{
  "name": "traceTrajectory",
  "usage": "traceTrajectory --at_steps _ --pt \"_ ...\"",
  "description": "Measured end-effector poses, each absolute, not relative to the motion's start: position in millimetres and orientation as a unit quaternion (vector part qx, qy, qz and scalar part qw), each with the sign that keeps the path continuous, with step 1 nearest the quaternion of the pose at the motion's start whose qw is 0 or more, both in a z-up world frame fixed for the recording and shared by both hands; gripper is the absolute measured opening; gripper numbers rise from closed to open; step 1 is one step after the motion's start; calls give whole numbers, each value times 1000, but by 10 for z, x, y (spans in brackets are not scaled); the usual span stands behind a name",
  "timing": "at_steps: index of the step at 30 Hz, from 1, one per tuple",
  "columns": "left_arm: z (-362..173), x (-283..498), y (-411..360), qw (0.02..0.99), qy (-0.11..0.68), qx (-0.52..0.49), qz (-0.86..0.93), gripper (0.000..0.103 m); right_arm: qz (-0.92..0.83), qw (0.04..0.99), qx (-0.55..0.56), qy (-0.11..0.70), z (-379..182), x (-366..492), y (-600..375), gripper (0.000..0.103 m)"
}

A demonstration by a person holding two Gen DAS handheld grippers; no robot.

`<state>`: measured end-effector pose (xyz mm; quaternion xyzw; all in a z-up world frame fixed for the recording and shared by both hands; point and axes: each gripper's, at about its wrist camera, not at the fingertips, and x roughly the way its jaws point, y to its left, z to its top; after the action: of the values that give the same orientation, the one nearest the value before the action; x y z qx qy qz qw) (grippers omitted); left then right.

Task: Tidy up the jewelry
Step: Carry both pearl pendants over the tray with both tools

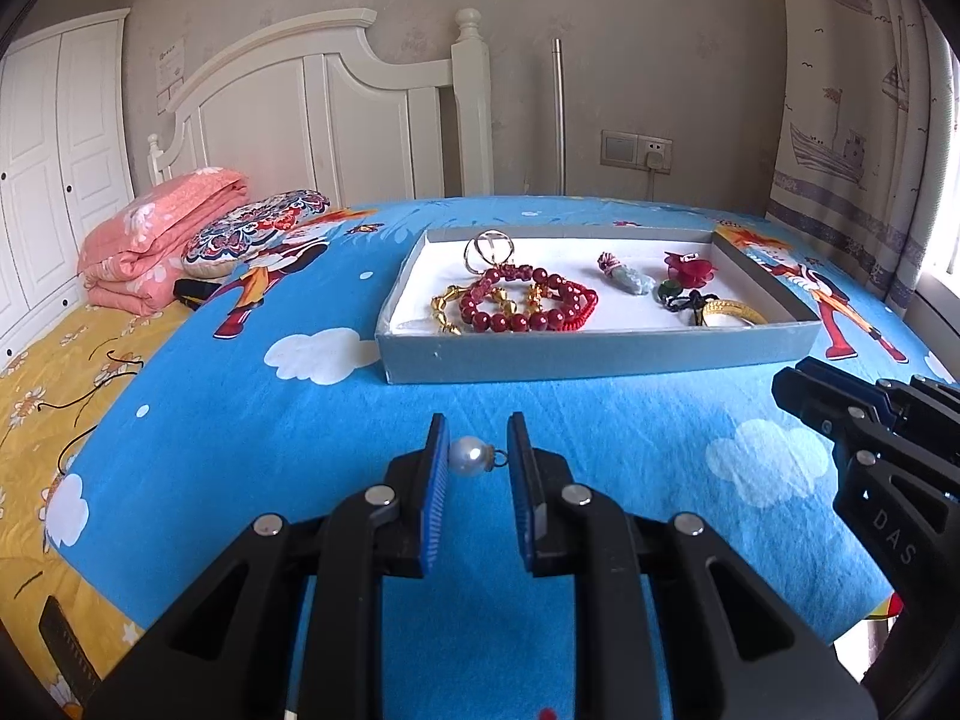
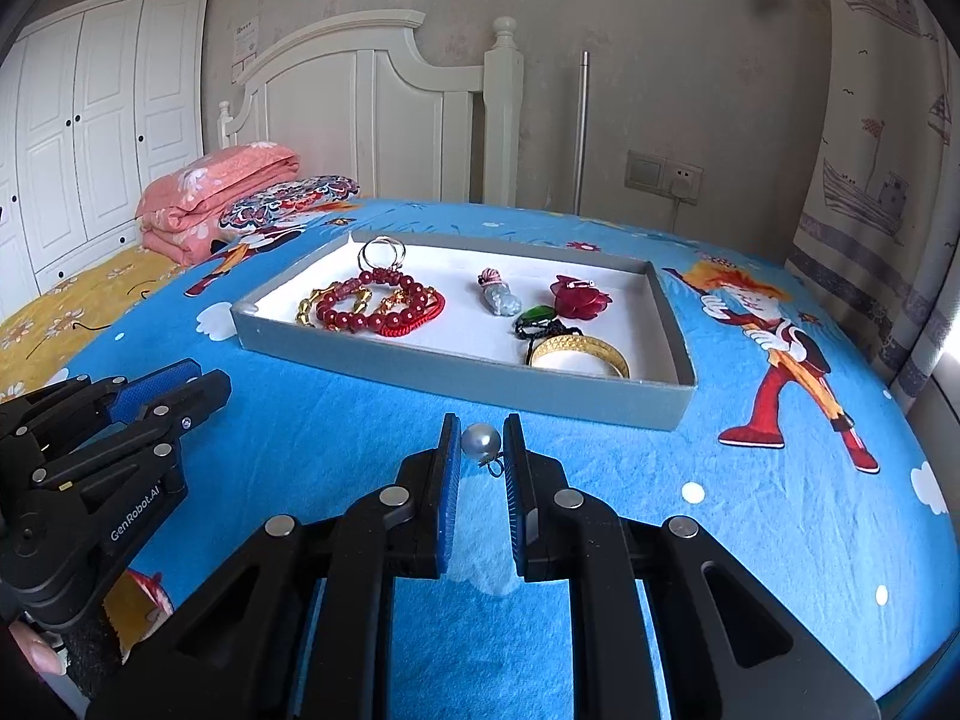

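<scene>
In the left wrist view my left gripper [image 1: 478, 431] is shut on a white pearl drop [image 1: 470, 454], its small gold cap against the right pad. The right wrist view shows my right gripper [image 2: 482, 427] shut on a second pearl drop [image 2: 480, 440], whose hook hangs below. Both hover above the blue cartoon sheet, short of a grey tray [image 1: 600, 357] [image 2: 450, 378] lined in white. The tray holds a red bead bracelet [image 1: 510, 306] [image 2: 372, 312], rings [image 1: 489, 247], a jade pendant [image 1: 627, 279], a red flower [image 2: 579, 297] and a gold bangle [image 2: 579, 354].
The right gripper [image 1: 798, 387] shows at the right edge of the left view, and the left gripper [image 2: 192, 381] at the left edge of the right view. A folded pink quilt [image 1: 156, 240] and a patterned cushion [image 1: 258, 228] lie by the white headboard. A curtain hangs at the right.
</scene>
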<state>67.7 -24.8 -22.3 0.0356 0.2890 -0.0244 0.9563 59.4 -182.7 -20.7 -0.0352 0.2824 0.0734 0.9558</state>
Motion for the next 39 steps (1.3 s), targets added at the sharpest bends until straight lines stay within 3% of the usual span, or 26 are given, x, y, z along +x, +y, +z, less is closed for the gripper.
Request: traceTrajectory --at_steps 13,39 --pt "197 1224 -427 958 280 45 -45 19 73 956 -42 280 44 1119 -1824 13" --pt "113 2429 -579 938 342 62 -12 19 56 941 -35 331 -1 2142 -1866 13"
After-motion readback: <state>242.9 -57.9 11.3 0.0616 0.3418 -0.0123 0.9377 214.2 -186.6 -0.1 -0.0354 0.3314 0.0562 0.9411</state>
